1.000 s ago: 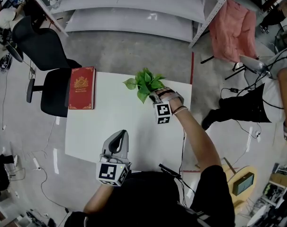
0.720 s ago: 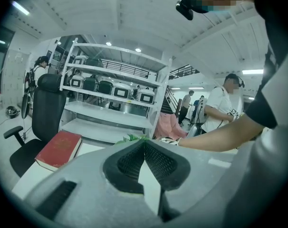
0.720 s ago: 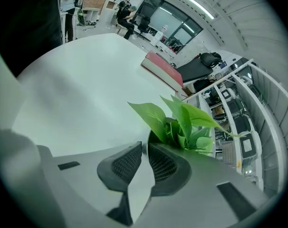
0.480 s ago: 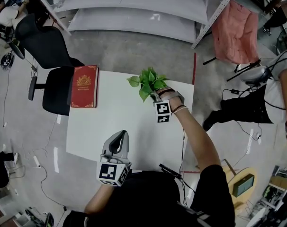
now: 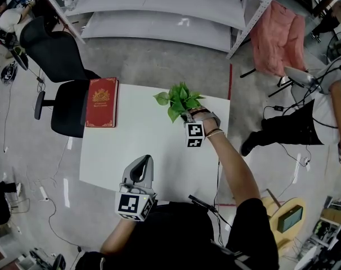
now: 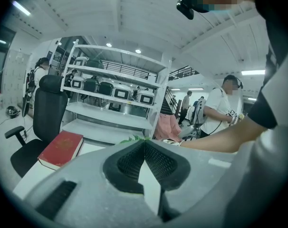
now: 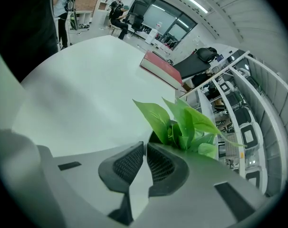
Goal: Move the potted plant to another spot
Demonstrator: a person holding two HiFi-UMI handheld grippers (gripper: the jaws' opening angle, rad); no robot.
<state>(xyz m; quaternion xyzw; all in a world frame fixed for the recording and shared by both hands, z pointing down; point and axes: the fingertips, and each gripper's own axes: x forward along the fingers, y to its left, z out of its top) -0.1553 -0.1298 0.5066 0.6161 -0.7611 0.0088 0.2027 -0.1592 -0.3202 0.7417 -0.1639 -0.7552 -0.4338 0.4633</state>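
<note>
Two grippers over a white table, the right one clamped on the plant.

Most of the table [image 5: 137,145] shows bare white top, from the near edge up to the middle. A red book [image 5: 101,102] lies along the left edge at the far left corner, with a black chair [image 5: 63,94] just beyond that edge. The potted plant [image 5: 179,99] sits close to the far edge, near the far right corner; whether its base touches the top cannot be told. The right gripper [image 7: 145,144] has its jaws drawn almost together, pinching the dark pot rim under the leaves. The left gripper [image 6: 144,142] hangs over the near edge, well apart from the plant, its jaws closed tip to tip with nothing between them.
</note>
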